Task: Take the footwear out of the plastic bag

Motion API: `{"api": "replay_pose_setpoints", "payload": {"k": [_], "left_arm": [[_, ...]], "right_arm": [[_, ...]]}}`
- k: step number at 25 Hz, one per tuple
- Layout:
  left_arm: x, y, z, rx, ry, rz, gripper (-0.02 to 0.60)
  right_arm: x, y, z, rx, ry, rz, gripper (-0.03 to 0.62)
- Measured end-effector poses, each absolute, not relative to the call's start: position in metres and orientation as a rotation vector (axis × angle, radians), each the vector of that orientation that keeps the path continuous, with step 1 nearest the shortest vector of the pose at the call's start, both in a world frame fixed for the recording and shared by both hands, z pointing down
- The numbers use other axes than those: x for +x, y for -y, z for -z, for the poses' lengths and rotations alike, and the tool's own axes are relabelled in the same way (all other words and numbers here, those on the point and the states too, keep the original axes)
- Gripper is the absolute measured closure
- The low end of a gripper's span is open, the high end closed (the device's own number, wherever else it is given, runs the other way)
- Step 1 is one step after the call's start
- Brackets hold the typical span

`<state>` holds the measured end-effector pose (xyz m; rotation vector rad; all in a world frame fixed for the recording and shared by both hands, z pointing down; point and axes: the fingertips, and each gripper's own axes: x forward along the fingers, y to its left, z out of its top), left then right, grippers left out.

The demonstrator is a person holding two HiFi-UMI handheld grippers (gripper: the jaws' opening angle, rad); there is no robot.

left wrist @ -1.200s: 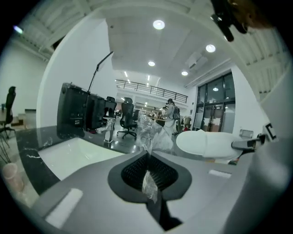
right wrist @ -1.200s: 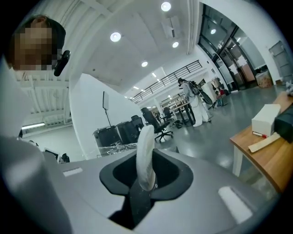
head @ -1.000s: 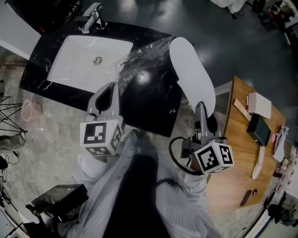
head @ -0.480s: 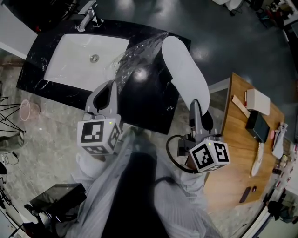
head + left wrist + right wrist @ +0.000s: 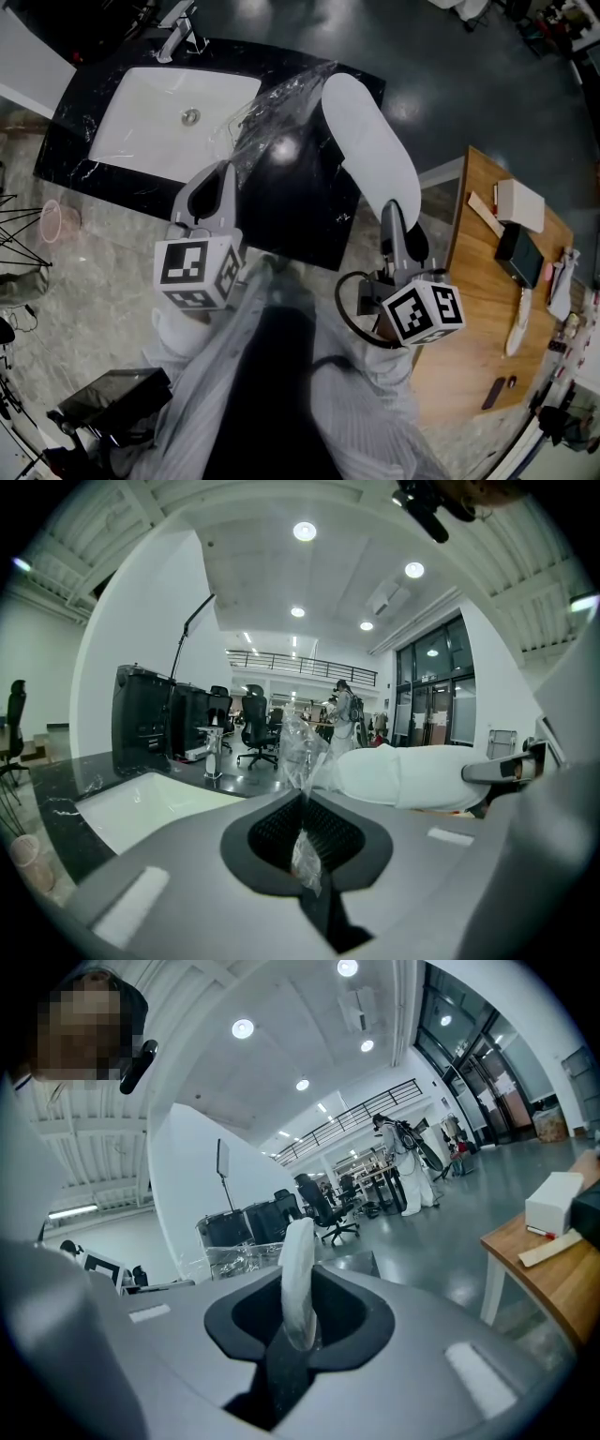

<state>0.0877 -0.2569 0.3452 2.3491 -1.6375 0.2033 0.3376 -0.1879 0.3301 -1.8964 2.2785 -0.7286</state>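
Two grippers work over the black counter (image 5: 309,225), each clamped on its own thing. On the person's left, the left gripper (image 5: 225,172) has its jaws pressed fully together on a pinch of the clear plastic bag (image 5: 272,112). The film runs up out of the closed pads and spreads, crumpled, above the counter between the white sink (image 5: 141,122) and the counter's right edge.

Opposite it, the right gripper (image 5: 390,210) holds the near end of the white footwear (image 5: 370,141), its jaws part-way apart with the thin edge standing upright between the pads. From that grip the footwear stretches away from the person, long and flat, held up off the counter as far as the left gripper view shows. It passes over the counter's right edge toward the far right corner.

Its far end lies just beside the bag's loose mouth, meeting the film on its left side. Whether the tip sits inside the bag cannot be made out — nearly all of its length shows bare, outside the plastic. The left gripper is left of the footwear, near the counter's front edge. A faucet (image 5: 183,33) stands at the sink's far side.
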Motion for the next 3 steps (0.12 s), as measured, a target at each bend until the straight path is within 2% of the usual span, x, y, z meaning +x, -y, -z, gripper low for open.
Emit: {"api": "replay_pose_setpoints", "payload": {"k": [3], "left_arm": [[0.0871,0.2578,-0.3452,2.349,1.638,-0.203,0.579]], "right_arm": [[0.3377,0.1884,-0.3328,-1.882,-2.277,0.753,0.513]]}}
